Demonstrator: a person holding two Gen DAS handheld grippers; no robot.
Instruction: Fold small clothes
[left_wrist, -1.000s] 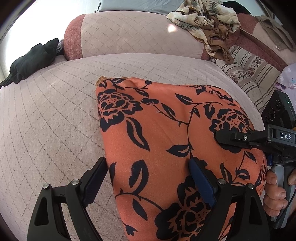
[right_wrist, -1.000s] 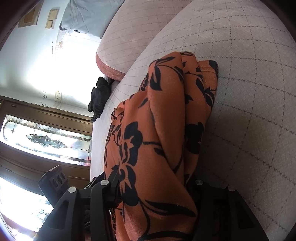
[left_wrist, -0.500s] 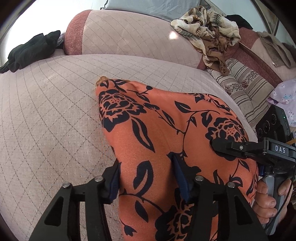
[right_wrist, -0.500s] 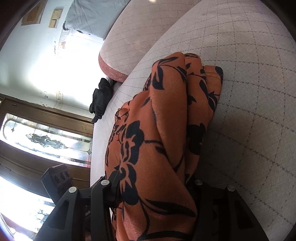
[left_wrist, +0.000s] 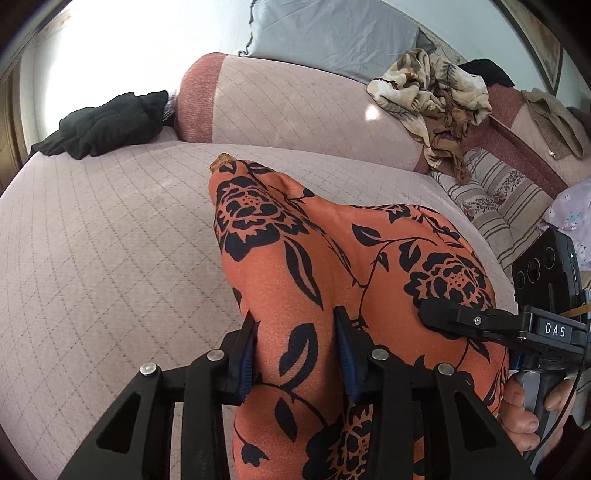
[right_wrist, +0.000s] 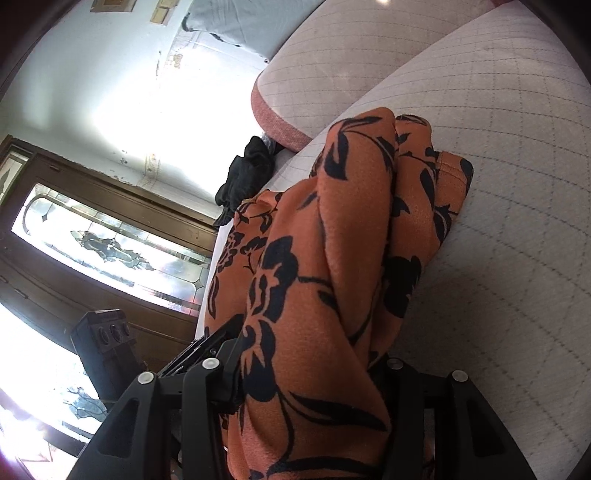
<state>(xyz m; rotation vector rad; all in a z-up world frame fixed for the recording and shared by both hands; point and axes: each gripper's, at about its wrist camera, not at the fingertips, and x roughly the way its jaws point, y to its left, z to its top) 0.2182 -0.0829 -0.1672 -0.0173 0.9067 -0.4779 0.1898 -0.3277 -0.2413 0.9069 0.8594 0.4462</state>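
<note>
"DAS" label (left_wrist: 555, 329) on right gripper (left_wrist: 436, 317) beside orange floral garment (left_wrist: 332, 266)

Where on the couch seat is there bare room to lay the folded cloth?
Bare seat lies between the orange cloth, black garment and backrest. Crowded right: patterned clothes, striped cushion.

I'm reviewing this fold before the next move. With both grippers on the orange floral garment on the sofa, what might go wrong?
1. The left gripper pinches a thick bunch of the orange floral garment; layers may slip out unevenly.
2. The right gripper holds crumpled folds, so creases may get locked in.
3. The far end drags on the sofa seat, which may skew the fold.
</note>
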